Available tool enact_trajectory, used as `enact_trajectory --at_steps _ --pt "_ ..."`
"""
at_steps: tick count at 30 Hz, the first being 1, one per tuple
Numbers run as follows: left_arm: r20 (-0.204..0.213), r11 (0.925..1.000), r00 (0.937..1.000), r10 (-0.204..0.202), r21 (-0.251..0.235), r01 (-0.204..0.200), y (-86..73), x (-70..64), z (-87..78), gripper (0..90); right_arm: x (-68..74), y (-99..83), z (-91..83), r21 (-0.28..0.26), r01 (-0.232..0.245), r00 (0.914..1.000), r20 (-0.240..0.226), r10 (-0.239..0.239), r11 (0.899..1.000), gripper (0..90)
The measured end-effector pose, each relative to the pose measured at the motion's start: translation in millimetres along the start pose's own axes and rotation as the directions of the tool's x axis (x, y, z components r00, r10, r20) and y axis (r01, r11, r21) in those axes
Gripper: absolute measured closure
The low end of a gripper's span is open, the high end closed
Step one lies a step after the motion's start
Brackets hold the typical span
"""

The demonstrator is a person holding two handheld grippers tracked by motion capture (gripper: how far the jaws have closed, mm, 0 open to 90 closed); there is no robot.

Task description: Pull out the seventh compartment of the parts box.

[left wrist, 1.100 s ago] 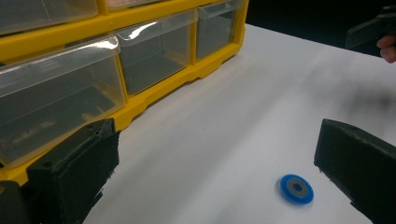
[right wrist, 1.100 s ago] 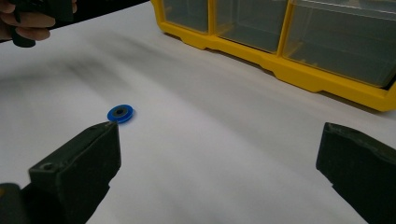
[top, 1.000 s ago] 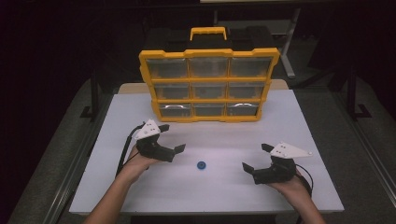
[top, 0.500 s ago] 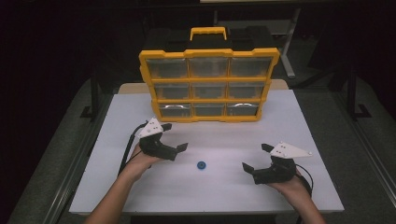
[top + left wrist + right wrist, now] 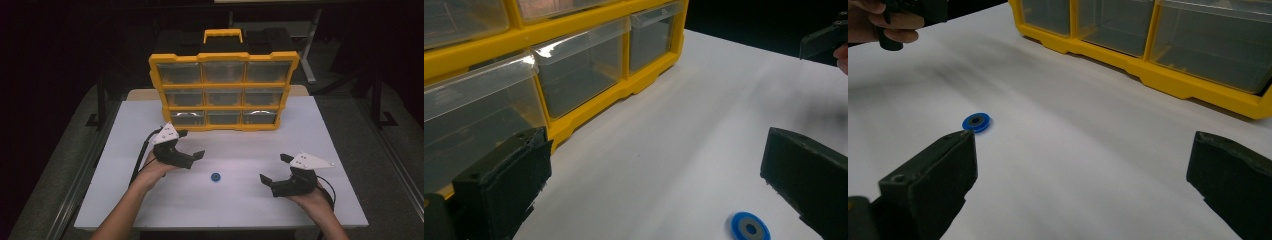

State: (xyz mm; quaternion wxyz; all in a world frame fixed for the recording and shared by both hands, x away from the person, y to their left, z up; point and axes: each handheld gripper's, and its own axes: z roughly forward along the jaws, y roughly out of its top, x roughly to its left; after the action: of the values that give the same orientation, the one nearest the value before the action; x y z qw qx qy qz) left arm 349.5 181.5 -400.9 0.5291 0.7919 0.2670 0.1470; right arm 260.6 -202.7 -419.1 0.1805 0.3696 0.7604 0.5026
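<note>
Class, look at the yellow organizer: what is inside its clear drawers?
The drawers of the yellow organizer nearest the table look empty through their clear fronts. The upper rows are too dim to judge.

Dim workshop or lab bench

A yellow parts organizer (image 5: 223, 90) with clear drawers stands at twelve o'clock on a white surface (image 5: 325, 130); darkness all around.

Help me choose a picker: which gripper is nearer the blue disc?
Left. The left gripper sits just up-left of the blue disc; the right gripper is farther off on its other side. Both are open.
</note>
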Motion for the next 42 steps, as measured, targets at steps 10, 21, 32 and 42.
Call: enact_trajectory --at_steps 10,21,32,42 --pt "0.002 0.9999 1.0 0.007 0.007 -0.007 1.4 1.3 5.1 0.0 0.0 -0.1 0.2 0.002 0.003 1.0 -0.001 -0.003 1.0 0.0" --pt "-0.004 0.9999 0.9999 0.014 -0.009 -0.014 3.7 1.4 11.0 0.0 -0.4 -0.3 0.5 0.0 0.01 0.9999 -0.001 -0.01 1.0 0.0" --pt "0.003 0.9999 0.9999 0.014 -0.009 -0.014 4.5 1.5 21.1 0.0 -0.3 -0.4 0.9 0.0 0.011 0.9999 -0.002 -0.011 1.0 0.0" --pt "0.01 0.9999 0.9999 0.005 -0.011 -0.005 3.4 2.1 29.8 0.0 -0.5 -0.5 0.7 -0.002 0.01 0.9999 -0.001 -0.01 1.0 0.0"
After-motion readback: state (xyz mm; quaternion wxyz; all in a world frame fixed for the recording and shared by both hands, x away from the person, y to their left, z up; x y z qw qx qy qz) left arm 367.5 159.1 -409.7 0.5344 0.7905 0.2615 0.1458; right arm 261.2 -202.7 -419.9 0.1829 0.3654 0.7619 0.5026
